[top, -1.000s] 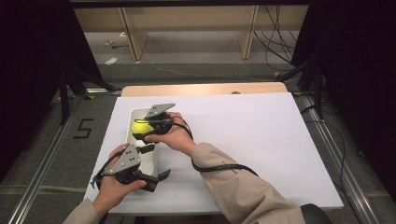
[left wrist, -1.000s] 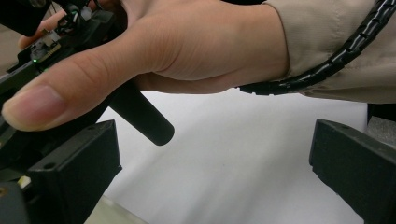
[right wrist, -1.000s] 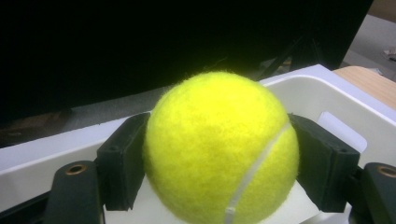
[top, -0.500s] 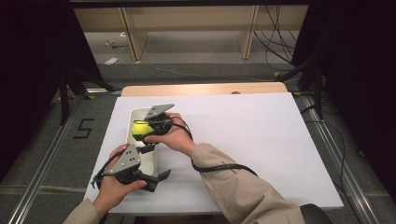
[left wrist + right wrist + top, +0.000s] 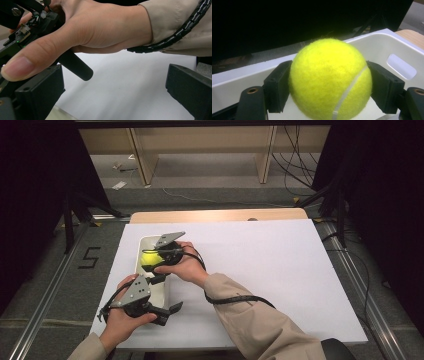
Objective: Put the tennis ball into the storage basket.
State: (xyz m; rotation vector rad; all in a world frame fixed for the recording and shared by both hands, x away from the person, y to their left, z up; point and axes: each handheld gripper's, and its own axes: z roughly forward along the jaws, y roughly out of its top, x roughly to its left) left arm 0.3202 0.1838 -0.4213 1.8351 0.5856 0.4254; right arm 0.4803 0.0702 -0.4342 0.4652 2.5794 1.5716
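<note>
Right tongs pinching ball over bin; left tongs spread, empty. Risk: ball slipping out, rolling off worktop, if pinch loosens.

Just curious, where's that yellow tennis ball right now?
The tennis ball sits clamped in the right tongs, over the white bin on the table's left side.

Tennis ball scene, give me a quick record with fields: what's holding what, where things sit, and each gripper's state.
ball: yellow tennis ball, clamped between the right gripper's jaws
bin: white bin, walls rise behind and beside the ball
ball location: over the bin, at the table's left side
left gripper: open, nothing between its jaws, near the table's front edge
table: white top
</note>
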